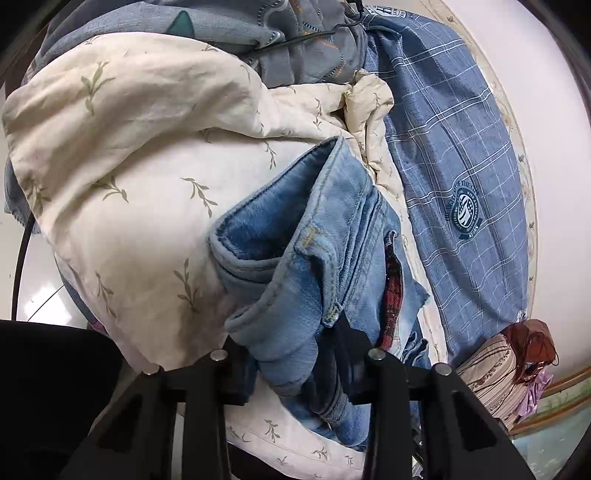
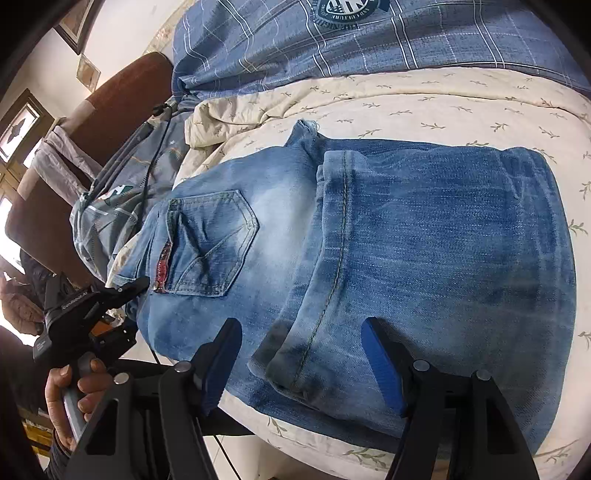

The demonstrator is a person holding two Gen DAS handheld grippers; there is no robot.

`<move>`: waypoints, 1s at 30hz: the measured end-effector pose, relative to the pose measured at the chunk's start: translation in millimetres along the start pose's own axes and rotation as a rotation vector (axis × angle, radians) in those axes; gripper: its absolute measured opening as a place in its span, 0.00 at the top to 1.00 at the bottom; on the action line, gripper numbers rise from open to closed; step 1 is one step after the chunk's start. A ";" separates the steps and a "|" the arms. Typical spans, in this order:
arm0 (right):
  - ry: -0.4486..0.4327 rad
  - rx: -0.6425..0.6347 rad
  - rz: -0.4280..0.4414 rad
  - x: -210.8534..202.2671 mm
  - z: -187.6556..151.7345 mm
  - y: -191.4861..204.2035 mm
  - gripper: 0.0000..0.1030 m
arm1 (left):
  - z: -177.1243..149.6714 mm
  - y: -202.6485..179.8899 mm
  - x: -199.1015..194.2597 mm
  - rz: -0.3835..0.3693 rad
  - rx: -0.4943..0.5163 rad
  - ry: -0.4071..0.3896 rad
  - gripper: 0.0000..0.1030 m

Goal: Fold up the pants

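Blue-padded fingers (image 2: pixel 384 365) of the right gripper (image 2: pixel 301 363) fill the near edge of the right wrist view, its jaws released and standing wide, one to each side of a rolled cuff (image 2: pixel 291 369) without pressing it; that cuff belongs to the pants (image 2: pixel 424 240), a pair of faded blue jeans folded over themselves and lying on a cream quilt (image 2: pixel 443 107) printed with small green sprigs, which covers a bed; the denim is washed pale, nearly white, around a back pocket (image 2: pixel 210 243) stitched to a point, and darker across the broad leg panel to the right; a strip of red plaid lining (image 2: pixel 162 267) shows at the pocket's left edge; a frayed bit of hem (image 2: pixel 306 127) sticks up at the far side. At the left, a hand (image 2: pixel 70 391) holds the left gripper (image 2: pixel 136 286) with its tips at the waistband end of the jeans; in the left wrist view the left gripper (image 1: pixel 295 363) has its black jaws clenched on bunched denim at the waistband (image 1: pixel 266 266), beside a belt loop (image 1: pixel 334 314). Beyond the quilt lies a blue plaid cover (image 1: pixel 461 155) with a round crest; a grey garment (image 1: pixel 258 33) sits at the far end.
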State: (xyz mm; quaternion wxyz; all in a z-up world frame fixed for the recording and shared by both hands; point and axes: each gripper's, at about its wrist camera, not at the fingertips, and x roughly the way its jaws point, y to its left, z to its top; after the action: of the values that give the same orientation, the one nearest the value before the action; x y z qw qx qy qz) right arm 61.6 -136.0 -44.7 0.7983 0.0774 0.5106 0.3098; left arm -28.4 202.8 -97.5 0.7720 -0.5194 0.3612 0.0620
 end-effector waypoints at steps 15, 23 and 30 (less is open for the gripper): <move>0.016 0.026 0.037 1.3 0.3 -6.2 0.31 | -29.8 -91.5 -16.2 0.164 0.502 -0.162 0.84; -0.111 0.229 0.222 -37.1 1.2 -46.5 0.32 | -93.4 -194.0 -9.1 0.223 1.073 -0.190 0.85; -0.326 0.346 0.242 -99.6 -17.3 -96.8 0.31 | -188.2 -244.8 21.0 0.234 1.544 -0.086 0.85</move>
State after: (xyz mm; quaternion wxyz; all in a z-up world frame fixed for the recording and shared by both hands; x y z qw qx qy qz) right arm 58.3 -273.6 -18.9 0.8021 0.3223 0.4075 0.2945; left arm 9.4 -73.3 37.3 0.9166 0.2092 0.3240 -0.1058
